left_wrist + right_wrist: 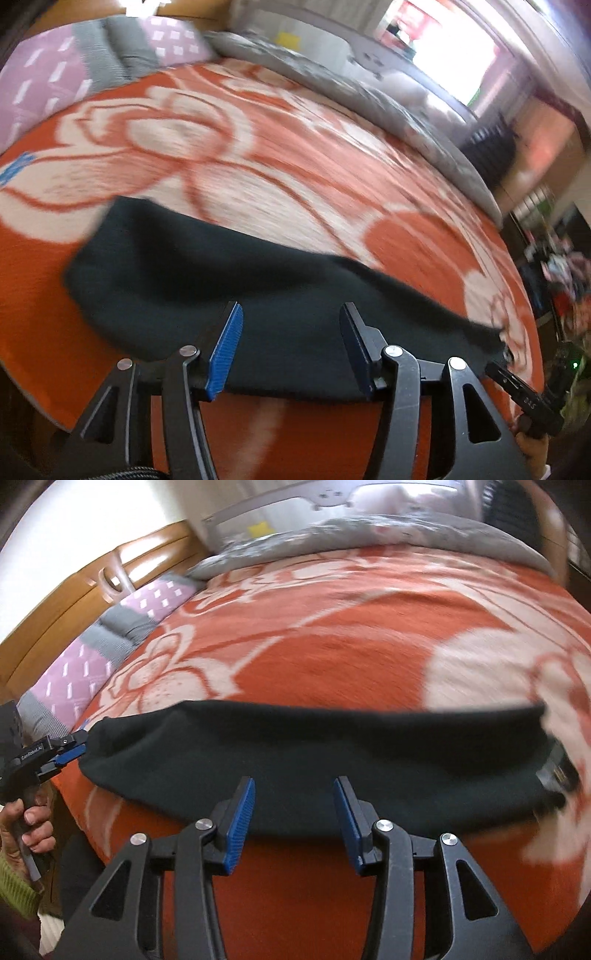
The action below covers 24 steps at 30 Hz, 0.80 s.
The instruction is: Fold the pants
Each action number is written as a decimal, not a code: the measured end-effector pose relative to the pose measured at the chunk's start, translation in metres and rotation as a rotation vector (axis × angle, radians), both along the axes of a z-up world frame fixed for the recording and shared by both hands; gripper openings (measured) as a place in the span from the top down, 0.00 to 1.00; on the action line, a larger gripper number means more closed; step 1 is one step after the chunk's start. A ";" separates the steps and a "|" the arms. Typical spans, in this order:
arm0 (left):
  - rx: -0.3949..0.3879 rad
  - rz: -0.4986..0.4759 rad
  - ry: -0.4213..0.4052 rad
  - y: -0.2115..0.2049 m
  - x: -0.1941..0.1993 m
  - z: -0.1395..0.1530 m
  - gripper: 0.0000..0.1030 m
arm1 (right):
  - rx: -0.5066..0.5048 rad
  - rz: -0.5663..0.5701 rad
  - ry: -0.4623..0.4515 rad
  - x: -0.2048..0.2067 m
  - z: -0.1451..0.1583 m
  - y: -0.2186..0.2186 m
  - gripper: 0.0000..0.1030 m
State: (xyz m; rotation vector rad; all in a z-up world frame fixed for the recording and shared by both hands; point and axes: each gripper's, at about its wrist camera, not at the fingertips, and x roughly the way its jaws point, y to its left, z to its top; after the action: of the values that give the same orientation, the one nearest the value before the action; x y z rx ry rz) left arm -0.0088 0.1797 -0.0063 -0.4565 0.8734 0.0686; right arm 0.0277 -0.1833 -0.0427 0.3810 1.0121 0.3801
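Black pants (229, 288) lie folded in a long band across the orange floral blanket, near the bed's front edge; they also show in the right wrist view (314, 760). My left gripper (291, 317) is open, its blue-padded fingers hovering over the band's near edge, holding nothing. My right gripper (293, 794) is open too, over the near edge of the pants. The left gripper appears in the right wrist view (70, 749) at the pants' left end. The right gripper's black body (524, 391) shows at the pants' right end in the left wrist view.
The orange and cream floral blanket (332, 657) covers the bed. Pink and grey pillows (55, 81) lie along the wooden headboard (92, 579). A grey quilt (332, 74) is bunched along the far side. Cluttered furniture (561, 266) stands beyond the bed's right edge.
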 end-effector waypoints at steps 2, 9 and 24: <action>0.007 -0.068 0.016 -0.027 0.011 -0.002 0.45 | 0.016 -0.058 0.027 -0.009 -0.006 -0.020 0.55; 0.034 -0.310 0.059 -0.118 0.056 -0.001 0.40 | 0.069 -0.285 0.086 -0.024 -0.022 -0.091 0.55; 0.103 -0.699 0.146 -0.271 0.136 -0.005 0.34 | 0.290 -0.505 0.179 -0.015 -0.062 -0.153 0.50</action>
State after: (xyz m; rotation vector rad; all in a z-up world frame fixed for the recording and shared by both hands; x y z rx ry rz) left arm 0.1274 -0.0914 -0.0116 -0.0316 1.1267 -0.4983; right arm 0.0130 -0.3367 -0.1049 0.9223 0.9956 0.0328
